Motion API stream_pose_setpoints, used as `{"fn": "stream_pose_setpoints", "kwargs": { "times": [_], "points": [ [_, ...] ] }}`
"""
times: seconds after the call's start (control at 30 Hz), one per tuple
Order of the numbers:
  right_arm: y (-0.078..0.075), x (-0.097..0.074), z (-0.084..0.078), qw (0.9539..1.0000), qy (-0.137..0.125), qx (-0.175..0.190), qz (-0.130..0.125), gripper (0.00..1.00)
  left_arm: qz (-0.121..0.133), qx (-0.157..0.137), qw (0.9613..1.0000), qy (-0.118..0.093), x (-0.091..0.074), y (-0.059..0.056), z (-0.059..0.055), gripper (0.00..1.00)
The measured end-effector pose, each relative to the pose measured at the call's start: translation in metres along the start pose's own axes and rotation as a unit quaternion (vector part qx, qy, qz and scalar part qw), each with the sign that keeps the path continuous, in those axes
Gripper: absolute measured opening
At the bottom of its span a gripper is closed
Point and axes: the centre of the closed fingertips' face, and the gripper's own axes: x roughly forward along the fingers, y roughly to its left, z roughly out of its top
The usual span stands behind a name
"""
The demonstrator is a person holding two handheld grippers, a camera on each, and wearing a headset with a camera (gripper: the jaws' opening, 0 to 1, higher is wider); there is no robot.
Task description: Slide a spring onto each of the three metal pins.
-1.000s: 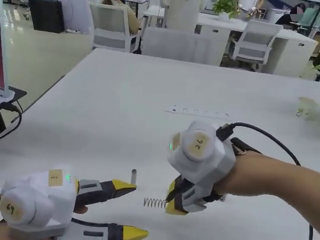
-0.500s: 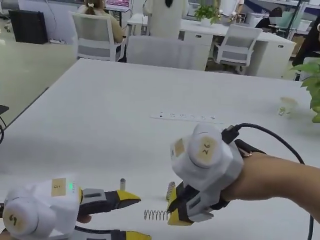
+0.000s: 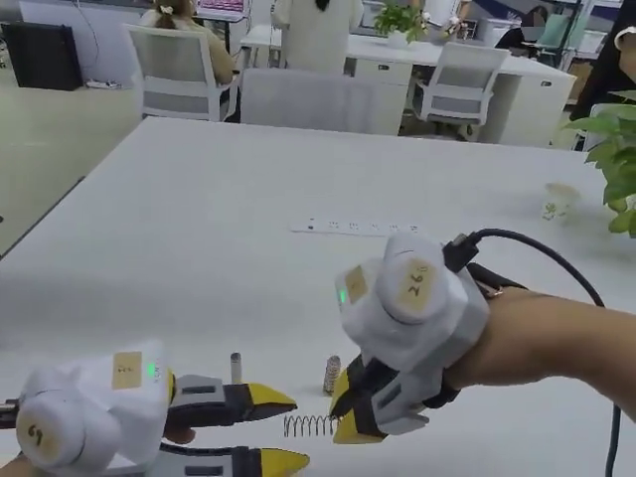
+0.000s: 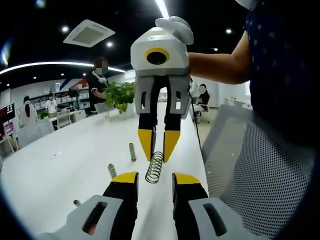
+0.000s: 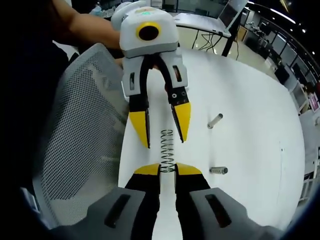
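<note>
The right gripper [image 5: 167, 169] has its yellow-tipped fingers [image 4: 147, 142] clenched on one end of a loose spring [image 3: 308, 425], which sticks out level toward the left gripper [image 4: 156, 176]. The left gripper faces it head-on from close by, its fingers [image 5: 182, 117] spread apart and grasping nothing. The spring's free end reaches into the gap between those open tips. Whether it touches either one I cannot tell.

All this is at the near edge of the white desk [image 3: 248, 199]. Just behind the spring stands a short pin with a spring already on it [image 3: 332, 375], right beside the right gripper. A bare metal pin [image 3: 237, 366] stands upright to its left, close to the upper finger of the left gripper. Farther back on the desk lies a white power strip [image 3: 368, 229], and a small pale cup [image 3: 558, 199] sits near the far right edge, by a leafy plant [image 3: 611, 149].
</note>
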Motion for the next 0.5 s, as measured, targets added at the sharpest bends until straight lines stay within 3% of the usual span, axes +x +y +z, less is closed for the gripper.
{"fn": "stream_pose_setpoints", "kwargs": {
  "times": [0.5],
  "points": [
    [0.0044, 0.0021, 0.0026, 0.9999, -0.001, -0.014, 0.01, 0.08, -0.008, 0.014, 0.9999, -0.004, -0.0009, -0.0028, 0.0018, 0.03]
  ]
}}
